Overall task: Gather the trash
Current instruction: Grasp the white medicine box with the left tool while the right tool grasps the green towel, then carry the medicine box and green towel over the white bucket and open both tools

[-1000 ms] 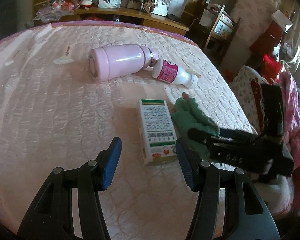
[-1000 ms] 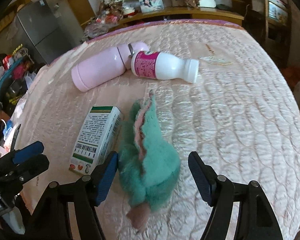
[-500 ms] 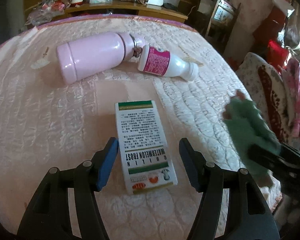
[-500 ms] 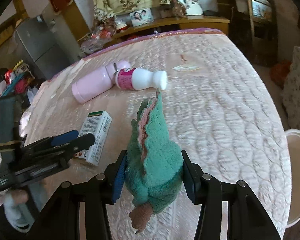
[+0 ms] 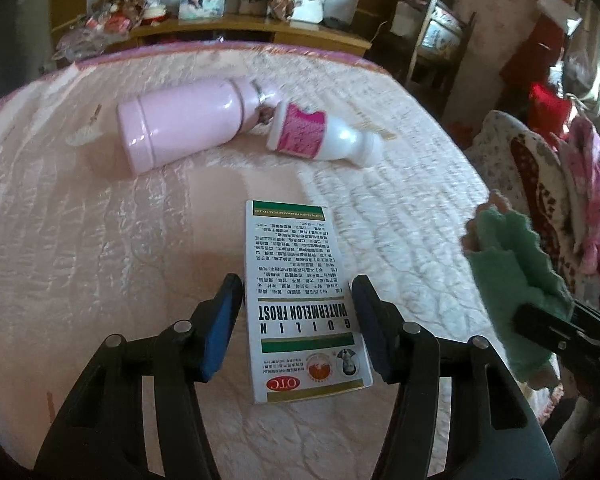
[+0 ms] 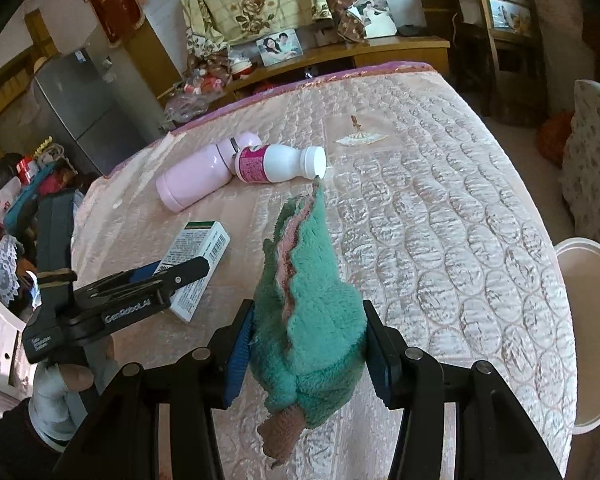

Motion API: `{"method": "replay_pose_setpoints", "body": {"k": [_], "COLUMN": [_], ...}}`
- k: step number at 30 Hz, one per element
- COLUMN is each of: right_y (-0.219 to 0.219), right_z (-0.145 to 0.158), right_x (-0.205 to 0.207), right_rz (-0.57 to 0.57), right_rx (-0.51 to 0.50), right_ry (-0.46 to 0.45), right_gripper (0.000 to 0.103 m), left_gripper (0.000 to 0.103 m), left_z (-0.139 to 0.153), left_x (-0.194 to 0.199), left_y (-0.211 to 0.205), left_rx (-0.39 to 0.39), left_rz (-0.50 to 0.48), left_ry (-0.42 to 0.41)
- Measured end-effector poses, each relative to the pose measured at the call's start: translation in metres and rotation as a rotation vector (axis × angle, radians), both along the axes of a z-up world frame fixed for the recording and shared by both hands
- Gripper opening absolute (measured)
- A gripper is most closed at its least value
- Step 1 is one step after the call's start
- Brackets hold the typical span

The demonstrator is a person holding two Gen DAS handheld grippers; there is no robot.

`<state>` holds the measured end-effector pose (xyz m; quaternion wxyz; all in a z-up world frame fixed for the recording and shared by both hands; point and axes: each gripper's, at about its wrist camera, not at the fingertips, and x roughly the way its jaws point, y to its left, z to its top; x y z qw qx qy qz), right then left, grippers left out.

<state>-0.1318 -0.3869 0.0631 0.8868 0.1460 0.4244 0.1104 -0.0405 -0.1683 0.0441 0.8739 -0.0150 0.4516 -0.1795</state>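
Note:
A white and green medicine box (image 5: 300, 280) (image 6: 198, 248) lies flat on the pink quilted bed (image 6: 460, 240). My left gripper (image 5: 296, 292) (image 6: 180, 272) straddles the box. Its blue pads stand close on either side and the jaws are closing. My right gripper (image 6: 308, 312) (image 5: 556, 328) is shut on a green plush cloth (image 6: 308, 280) (image 5: 512, 264) with pink trim, held above the bed's right side. A white bottle (image 5: 320, 136) (image 6: 276, 164) with a pink label lies farther back. It touches a pink flask (image 5: 184, 124) (image 6: 196, 176).
A small wrapper scrap (image 5: 84, 132) (image 6: 360, 138) lies near the bed's far part. A white bucket (image 6: 588, 320) stands on the floor off the bed's right edge. A cluttered wooden shelf (image 5: 252, 28) runs behind the bed. Clothes are heaped on a chair (image 5: 540, 184) at the right.
My left gripper slid over the box until its jaws flank it. My right gripper shut on the green cloth and carried it up and right, away from the box.

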Motion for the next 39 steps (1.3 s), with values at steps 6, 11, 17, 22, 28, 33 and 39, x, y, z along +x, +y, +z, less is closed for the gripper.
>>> {"method": "replay_pose_setpoints", "body": {"k": [6, 11, 17, 22, 28, 33, 39], "right_y": [-0.002, -0.002, -0.007, -0.018, -0.043, -0.07, -0.108], "right_z": [0.009, 0.016, 0.023, 0.026, 0.029, 0.03, 0.028], "right_x": [-0.011, -0.019, -0.027, -0.036, -0.049, -0.062, -0.078], "right_rz": [-0.008, -0.006, -0.018, -0.04, -0.085, -0.137, -0.207], "right_rx": [0.0, -0.008, -0.01, -0.01, -0.025, -0.032, -0.033], "right_ry": [-0.018, -0.034, -0.053, -0.062, -0.068, -0.068, -0.06], "right_gripper": [0.049, 0.049, 0.049, 0.049, 0.049, 0.049, 0.049], "left_gripper": [0.055, 0.055, 0.055, 0.055, 0.055, 0.055, 0.055], "left_z": [0.018, 0.028, 0.037, 0.041, 0.046, 0.048, 0.048], "left_x": [-0.026, -0.039, -0.055, -0.064, -0.074, -0.081, -0.087], "left_y": [-0.012, -0.021, -0.036, -0.052, -0.084, -0.113, -0.15], "left_rx": [-0.014, -0.009, 0.006, 0.005, 0.005, 0.009, 0.01], "left_rz": [-0.039, -0.059, -0.095, -0.128, -0.183, -0.228, -0.281], "left_ry": [-0.043, -0.071, -0.098, -0.107, -0.115, -0.124, -0.118]}}
